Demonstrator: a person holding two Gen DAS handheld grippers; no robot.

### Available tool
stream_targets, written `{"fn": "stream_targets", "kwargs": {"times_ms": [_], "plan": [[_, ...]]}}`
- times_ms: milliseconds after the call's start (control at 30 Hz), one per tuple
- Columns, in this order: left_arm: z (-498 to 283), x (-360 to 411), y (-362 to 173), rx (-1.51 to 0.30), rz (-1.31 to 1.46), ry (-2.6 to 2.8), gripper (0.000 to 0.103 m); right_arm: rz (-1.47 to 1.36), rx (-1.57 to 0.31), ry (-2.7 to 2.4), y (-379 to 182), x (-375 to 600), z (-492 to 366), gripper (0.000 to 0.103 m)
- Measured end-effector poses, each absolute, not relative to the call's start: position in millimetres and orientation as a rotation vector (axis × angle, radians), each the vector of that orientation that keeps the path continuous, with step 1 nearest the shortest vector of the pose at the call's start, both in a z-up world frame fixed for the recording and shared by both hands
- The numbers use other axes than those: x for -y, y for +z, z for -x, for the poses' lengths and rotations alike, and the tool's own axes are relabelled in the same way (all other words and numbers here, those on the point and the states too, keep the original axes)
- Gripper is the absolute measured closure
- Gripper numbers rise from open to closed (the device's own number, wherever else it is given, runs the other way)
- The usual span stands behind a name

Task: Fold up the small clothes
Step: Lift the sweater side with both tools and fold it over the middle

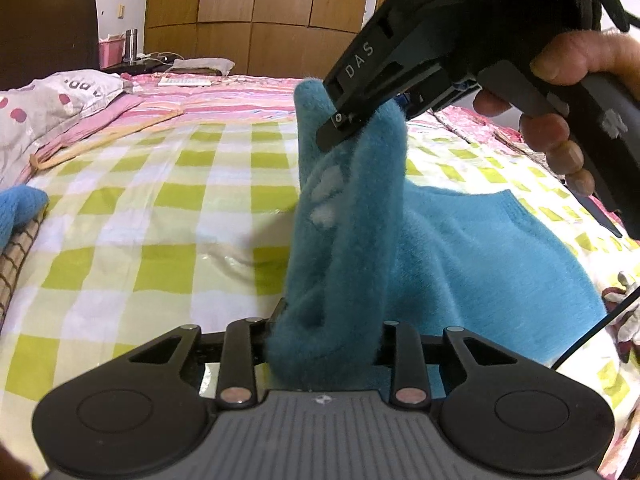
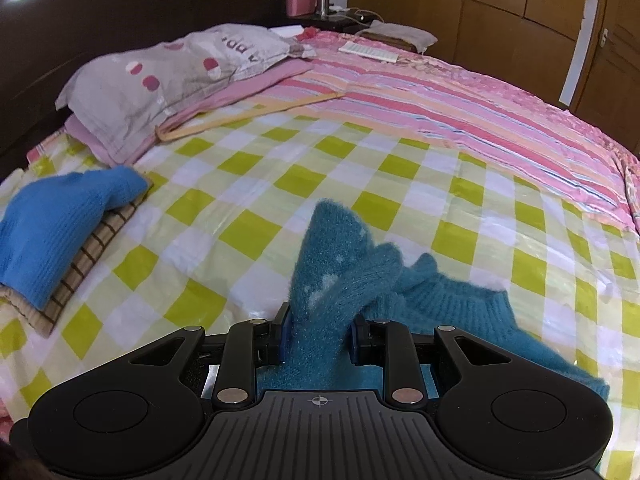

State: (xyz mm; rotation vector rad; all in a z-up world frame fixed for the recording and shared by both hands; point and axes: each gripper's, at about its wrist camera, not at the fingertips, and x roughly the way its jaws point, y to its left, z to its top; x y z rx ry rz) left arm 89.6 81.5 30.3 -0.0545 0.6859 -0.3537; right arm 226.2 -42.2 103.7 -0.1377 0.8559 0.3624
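I have both grippers, left and right, clenched on the fuzzy teal knitted garment (lifted fold runs between them).

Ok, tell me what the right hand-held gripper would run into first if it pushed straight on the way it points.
The teal fuzzy garment is already clamped in the right hand-held gripper. Beyond that, probably the green-checked bedsheet, since it tilts downward; exact depth is unclear.
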Motion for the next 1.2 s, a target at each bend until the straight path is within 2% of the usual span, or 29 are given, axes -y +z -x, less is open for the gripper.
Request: {"fn": "stream_targets", "kwargs": {"times_ms": [667, 1200], "plan": [[-82, -2, 84, -0.615, 0.020, -0.514, 0.068, -0.013, -0.786, 0.293, 134, 149, -210, 0.079], [-83, 76, 89, -0.637, -0.038, -0.608, 0.068, -0.161, -0.747, 0.244, 126, 241, -197, 0.079]]}}
